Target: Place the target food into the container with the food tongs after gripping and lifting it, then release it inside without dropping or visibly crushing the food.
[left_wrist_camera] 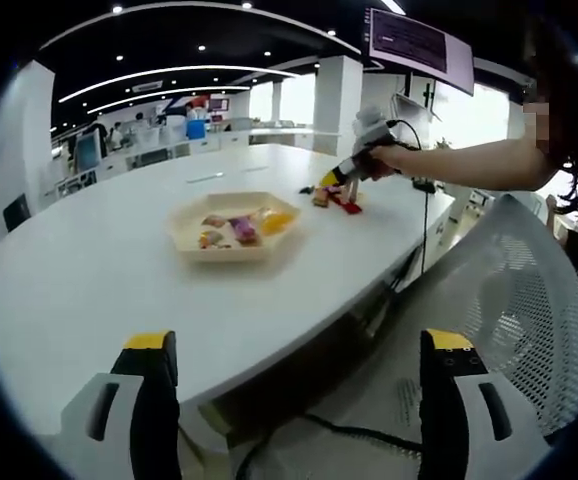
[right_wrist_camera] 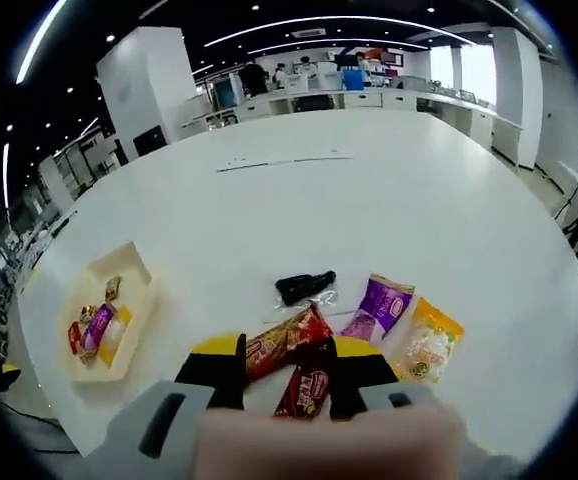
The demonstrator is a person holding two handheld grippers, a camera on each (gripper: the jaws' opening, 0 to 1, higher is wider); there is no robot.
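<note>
A cream hexagonal tray (left_wrist_camera: pixel 191 250) sits mid-table with several wrapped snacks in it; it also lies at the left in the right gripper view (right_wrist_camera: pixel 145 298). My right gripper (right_wrist_camera: pixel 289 362) is low over the table, jaws open on either side of two red snack packets (right_wrist_camera: pixel 291 342). From the left gripper view, that right gripper (left_wrist_camera: pixel 337 182) is held by a person's hand above the red packets (left_wrist_camera: pixel 347 203) beyond the tray. My left gripper (left_wrist_camera: pixel 299 345) hangs wide open off the table's near edge, holding nothing.
A black packet (right_wrist_camera: pixel 304 287), a purple packet (right_wrist_camera: pixel 379 305) and an orange-yellow packet (right_wrist_camera: pixel 425 350) lie just past the red ones. A white mesh chair (left_wrist_camera: pixel 529 300) stands right of the table edge. Desks and pillars fill the far room.
</note>
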